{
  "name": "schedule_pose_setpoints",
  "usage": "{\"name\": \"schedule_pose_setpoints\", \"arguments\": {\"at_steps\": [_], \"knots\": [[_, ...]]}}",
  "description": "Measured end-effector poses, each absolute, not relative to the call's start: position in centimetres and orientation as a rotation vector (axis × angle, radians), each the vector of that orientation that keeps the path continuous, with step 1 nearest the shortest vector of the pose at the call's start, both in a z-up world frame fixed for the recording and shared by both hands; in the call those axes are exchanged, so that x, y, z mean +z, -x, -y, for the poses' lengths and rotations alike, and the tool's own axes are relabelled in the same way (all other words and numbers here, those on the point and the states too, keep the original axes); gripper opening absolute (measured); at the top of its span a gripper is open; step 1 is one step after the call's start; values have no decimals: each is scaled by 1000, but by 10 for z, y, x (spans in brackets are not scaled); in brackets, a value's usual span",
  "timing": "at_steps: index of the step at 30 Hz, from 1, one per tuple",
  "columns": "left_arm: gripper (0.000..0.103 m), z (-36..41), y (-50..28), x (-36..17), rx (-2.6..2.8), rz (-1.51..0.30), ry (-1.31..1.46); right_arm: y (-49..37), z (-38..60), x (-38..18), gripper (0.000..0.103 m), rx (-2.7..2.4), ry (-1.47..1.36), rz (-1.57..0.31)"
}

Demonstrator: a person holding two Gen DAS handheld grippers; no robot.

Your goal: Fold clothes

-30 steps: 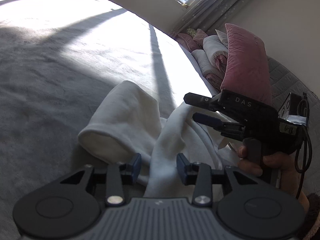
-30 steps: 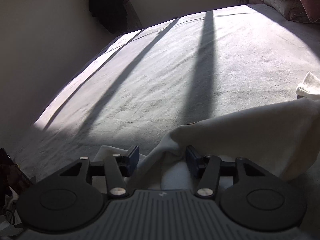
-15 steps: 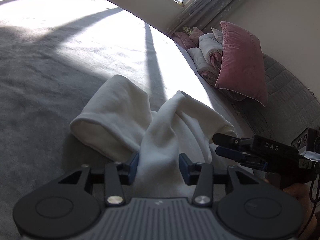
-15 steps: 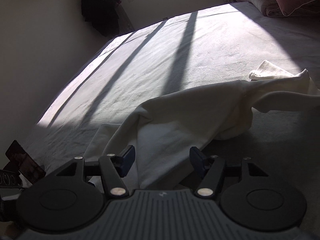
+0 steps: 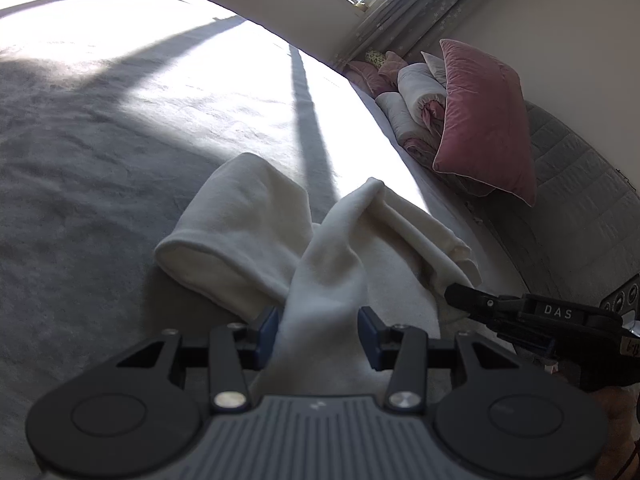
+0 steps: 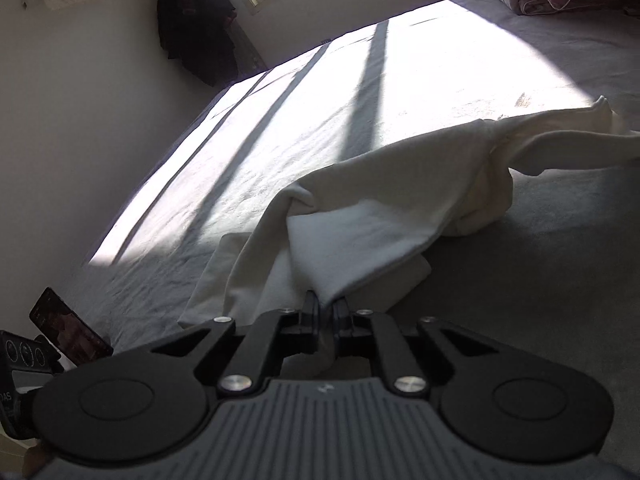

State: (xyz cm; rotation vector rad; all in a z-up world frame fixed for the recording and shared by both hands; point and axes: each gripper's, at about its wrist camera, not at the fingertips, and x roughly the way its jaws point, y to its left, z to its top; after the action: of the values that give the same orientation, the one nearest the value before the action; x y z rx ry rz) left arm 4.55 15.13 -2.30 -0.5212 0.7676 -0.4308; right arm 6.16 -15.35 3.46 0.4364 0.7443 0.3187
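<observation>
Grey bed [image 6: 520,280], white garment [image 6: 380,216] edge pinched in right hand-held gripper [image 6: 326,314]

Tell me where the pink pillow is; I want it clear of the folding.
In the left wrist view the pink pillow stands far right, against rolled bedding.

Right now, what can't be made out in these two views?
- Left claw: whether its pads press the white garment; the cloth covers the contact.
- Garment type: bunched in both views.
- Far sleeve end: cut off by the right view's edge.
- Phone screen: too small and dark.
</observation>
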Motion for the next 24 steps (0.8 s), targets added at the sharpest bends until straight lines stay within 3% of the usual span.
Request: {"name": "schedule_pose_setpoints", "arguments": {"at_steps": [13,24], "knots": [[45,-145,-45,-24,-434,-774,486,-7,244,80,9,247,-625,-549],[49,-140,-54,-30,-356,-784,498,8,310,52,9,115,-760,-510]]}}
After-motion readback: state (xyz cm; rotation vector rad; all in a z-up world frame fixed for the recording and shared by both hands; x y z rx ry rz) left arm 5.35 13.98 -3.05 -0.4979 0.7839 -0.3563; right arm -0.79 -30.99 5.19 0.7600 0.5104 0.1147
